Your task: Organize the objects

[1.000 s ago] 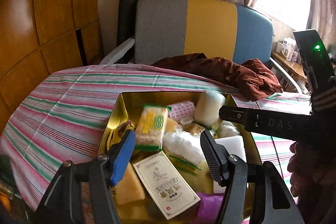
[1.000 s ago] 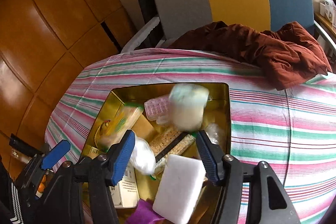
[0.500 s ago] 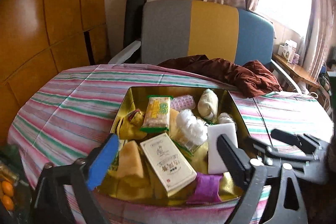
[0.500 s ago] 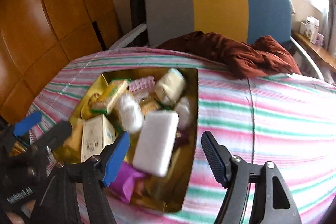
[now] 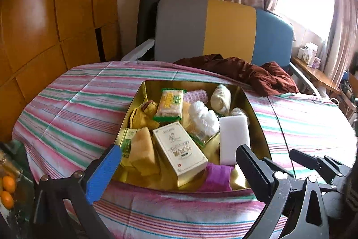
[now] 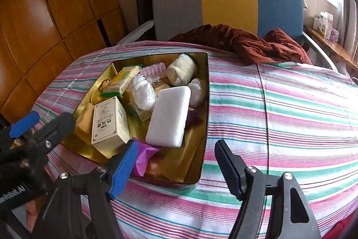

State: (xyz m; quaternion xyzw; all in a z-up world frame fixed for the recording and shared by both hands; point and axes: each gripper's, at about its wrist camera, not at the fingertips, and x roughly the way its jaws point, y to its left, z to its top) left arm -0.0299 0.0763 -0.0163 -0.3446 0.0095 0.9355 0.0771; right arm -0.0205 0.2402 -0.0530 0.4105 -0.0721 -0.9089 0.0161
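A gold tin (image 5: 255,113) (image 6: 207,91) sits on the striped tablecloth, filled with several items: a cream box with Chinese print (image 5: 179,147) (image 6: 110,120), a white foam block (image 5: 233,136) (image 6: 169,115), a green-edged cracker pack (image 5: 170,103) (image 6: 122,77), a rolled cream sock (image 5: 220,97) (image 6: 181,69) and a purple wrapper (image 5: 217,174) (image 6: 144,156). My left gripper (image 5: 179,169) is open and empty, near the tin's front edge. My right gripper (image 6: 174,165) is open and empty, over the tin's front right corner.
A dark red garment (image 5: 246,73) (image 6: 243,44) lies at the table's far edge against a grey, yellow and blue chair (image 5: 223,30). Small oranges (image 5: 6,192) sit low at the left. Striped cloth (image 6: 290,109) stretches right of the tin.
Both grippers have drawn back from over the tin toward the table's near edge. The cream sock that was moving under the right gripper now lies still in the tin's far corner.
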